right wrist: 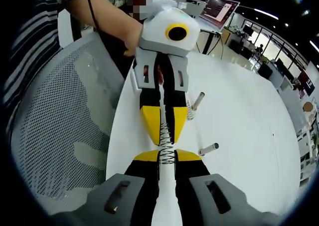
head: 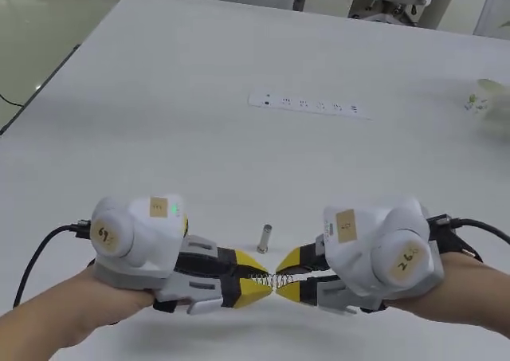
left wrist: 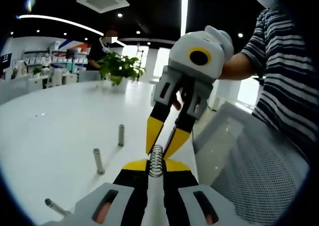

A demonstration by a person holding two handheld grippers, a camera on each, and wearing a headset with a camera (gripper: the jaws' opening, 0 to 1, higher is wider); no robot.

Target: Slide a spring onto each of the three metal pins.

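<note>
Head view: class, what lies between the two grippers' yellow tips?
A spring spans the gap, one end in the left gripper, the other in the right gripper; both gripper views confirm it.
</note>
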